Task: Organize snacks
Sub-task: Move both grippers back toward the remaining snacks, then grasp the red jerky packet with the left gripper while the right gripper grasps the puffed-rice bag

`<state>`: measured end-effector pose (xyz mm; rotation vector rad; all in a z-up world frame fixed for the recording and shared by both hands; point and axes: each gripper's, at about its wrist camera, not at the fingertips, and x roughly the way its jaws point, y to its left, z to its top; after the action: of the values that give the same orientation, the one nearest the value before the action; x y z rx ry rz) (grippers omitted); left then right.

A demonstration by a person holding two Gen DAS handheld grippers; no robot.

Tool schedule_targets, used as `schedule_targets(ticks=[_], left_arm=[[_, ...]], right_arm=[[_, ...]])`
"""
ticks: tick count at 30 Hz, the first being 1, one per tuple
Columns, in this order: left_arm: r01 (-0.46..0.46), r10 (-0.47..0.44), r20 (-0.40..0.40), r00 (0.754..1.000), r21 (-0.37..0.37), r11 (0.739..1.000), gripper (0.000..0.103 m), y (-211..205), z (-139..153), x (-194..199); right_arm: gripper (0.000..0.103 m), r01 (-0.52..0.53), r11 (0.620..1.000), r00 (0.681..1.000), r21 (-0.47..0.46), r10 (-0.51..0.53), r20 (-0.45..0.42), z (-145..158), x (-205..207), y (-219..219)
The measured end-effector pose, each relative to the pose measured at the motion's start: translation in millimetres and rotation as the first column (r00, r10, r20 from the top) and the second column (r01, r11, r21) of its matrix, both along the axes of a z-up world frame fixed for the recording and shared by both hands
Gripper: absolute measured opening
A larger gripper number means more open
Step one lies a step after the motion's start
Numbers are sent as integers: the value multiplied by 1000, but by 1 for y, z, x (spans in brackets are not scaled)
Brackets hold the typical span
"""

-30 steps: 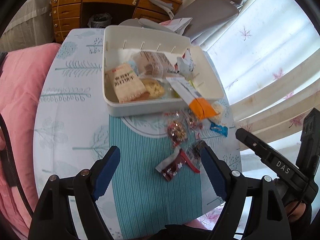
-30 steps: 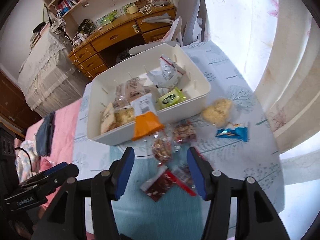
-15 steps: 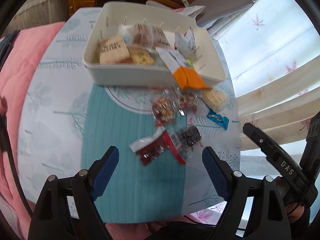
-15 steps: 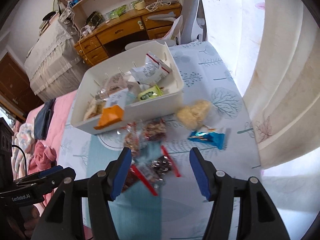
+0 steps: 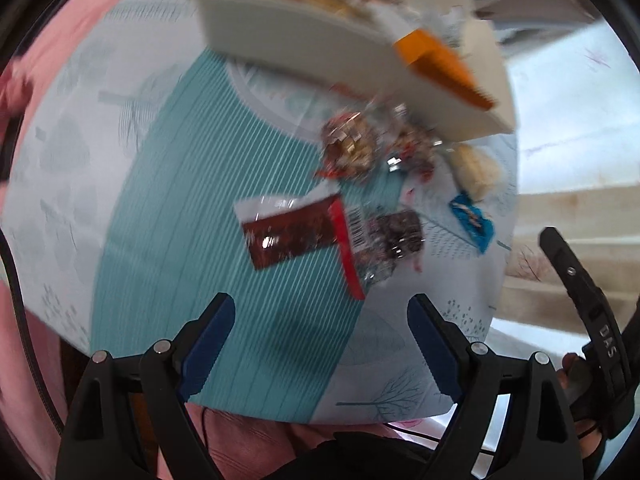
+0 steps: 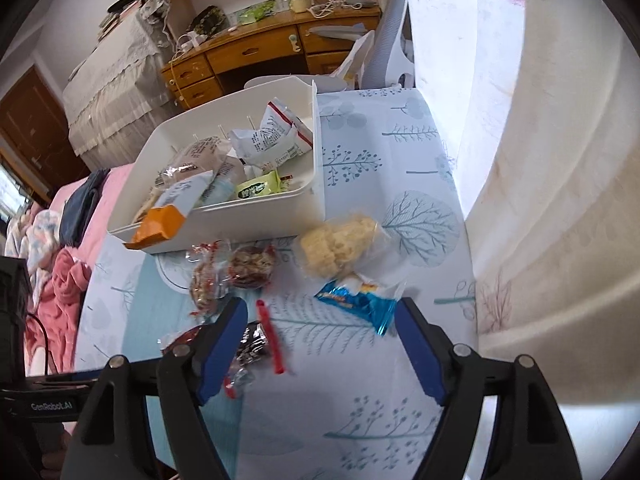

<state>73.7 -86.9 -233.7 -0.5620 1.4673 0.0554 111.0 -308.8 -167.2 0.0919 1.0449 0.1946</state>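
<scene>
Nearest the lenses, both grippers stand with jaws wide and nothing between them. The left gripper (image 5: 320, 332) has dropped closer to the round table under its pale tree-print cloth (image 5: 68, 200) than a second ago, and its view has rolled and blurred. It now hangs over the dark red foil snack packet with a clear end (image 5: 288, 228), which lies beside a crinkly clear packet of dark sweets with a red strip (image 5: 384, 240). The right gripper (image 6: 320, 340) has just been opening its jaws with nothing between them, and it has slid toward the curtain side. The blue and white wrapped sweet (image 6: 356, 300) now sits just ahead of its fingertips, where a second ago the nut packets did.

By my reading each hand has picked its own target, so two pickups look imminent (neither pad touches anything yet).

Further out lie two clear packets of mixed nuts (image 6: 232, 272) and a pale yellow puffed cake in clear wrap (image 6: 340, 244), all loose on the cloth just in front of the white plastic storage box (image 6: 240, 220). The box already holds several packets, and an orange-ended packet (image 6: 158, 226) hangs over its near wall, which could snag anything carried in low. Beyond stand a wooden desk with drawers (image 6: 256, 52) and, to the right, a cream curtain (image 6: 560, 200).
</scene>
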Motion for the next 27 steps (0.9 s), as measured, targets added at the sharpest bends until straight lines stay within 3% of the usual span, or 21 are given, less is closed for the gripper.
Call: schedule_targets(ticks=[7, 14, 20, 27], left_arm=[[-167, 166, -60, 984, 0, 986, 87, 4, -28, -1], [-338, 341, -63, 938, 48, 940, 87, 19, -39, 8], [-413, 422, -77, 903, 107, 904, 87, 33, -48, 22], [-479, 490, -86, 867, 123, 869, 86, 41, -59, 26]], right_arm=[[77, -32, 999, 998, 5, 31, 46, -24, 20, -8], [77, 3, 999, 998, 51, -6, 57, -47, 45, -17], [77, 12, 996, 998, 85, -17, 53, -67, 65, -17], [77, 0, 996, 999, 91, -3, 42, -84, 76, -10]])
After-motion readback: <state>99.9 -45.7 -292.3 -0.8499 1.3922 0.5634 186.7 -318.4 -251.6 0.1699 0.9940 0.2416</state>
